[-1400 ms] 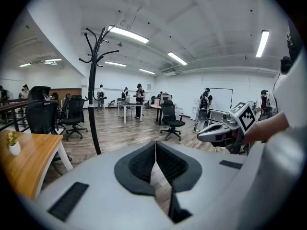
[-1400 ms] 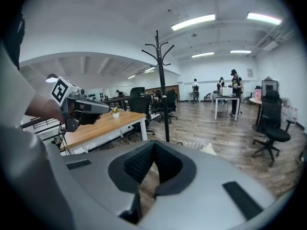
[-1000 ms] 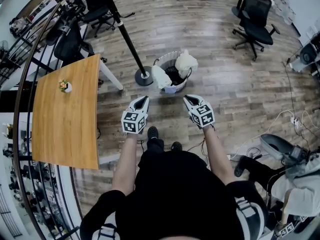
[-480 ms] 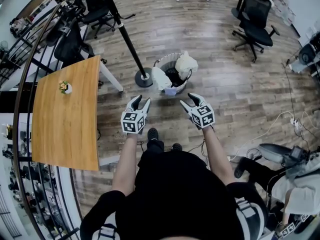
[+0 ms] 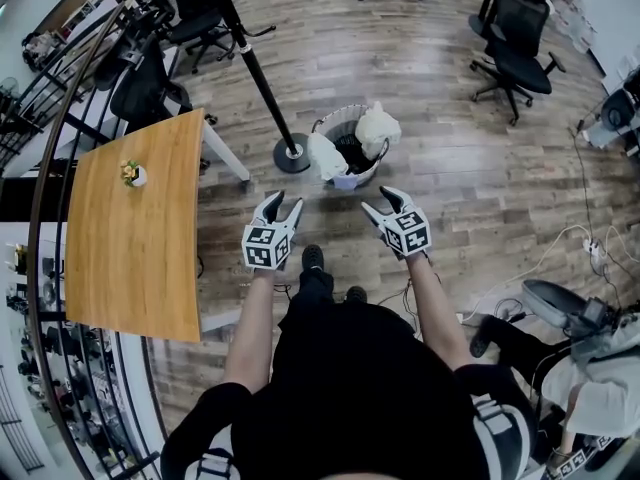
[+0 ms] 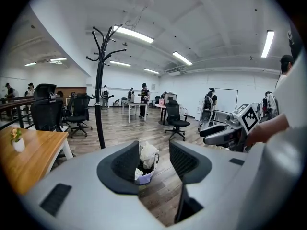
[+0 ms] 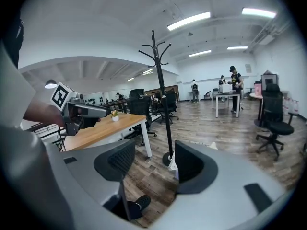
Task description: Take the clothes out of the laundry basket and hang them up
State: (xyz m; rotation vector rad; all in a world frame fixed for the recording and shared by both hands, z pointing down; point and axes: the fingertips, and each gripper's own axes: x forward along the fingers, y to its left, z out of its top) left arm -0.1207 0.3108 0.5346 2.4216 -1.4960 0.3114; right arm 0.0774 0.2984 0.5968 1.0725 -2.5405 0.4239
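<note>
A round laundry basket (image 5: pixel 351 149) stands on the wood floor ahead of me, with white clothes (image 5: pixel 376 128) bulging over its rim and dark cloth inside. The same basket (image 6: pixel 145 166) shows between the left jaws, well beyond them. A black coat stand (image 5: pixel 262 83) rises just left of the basket; its hooked top (image 6: pixel 101 40) is bare. My left gripper (image 5: pixel 279 206) and right gripper (image 5: pixel 386 201) hover side by side short of the basket. Both have just been opening their jaws, and both stand open with nothing between them.
A wooden table (image 5: pixel 135 230) with a small potted flower (image 5: pixel 131 173) lies to my left. Black office chairs (image 5: pixel 515 40) stand at the far right and far left. Cables (image 5: pixel 560 243) and equipment lie on the floor at my right. People stand far off in the room.
Both grippers' jaws, shut a second ago, have spread apart. The hands stay in nearly the same place; basket and clothes have not moved.
</note>
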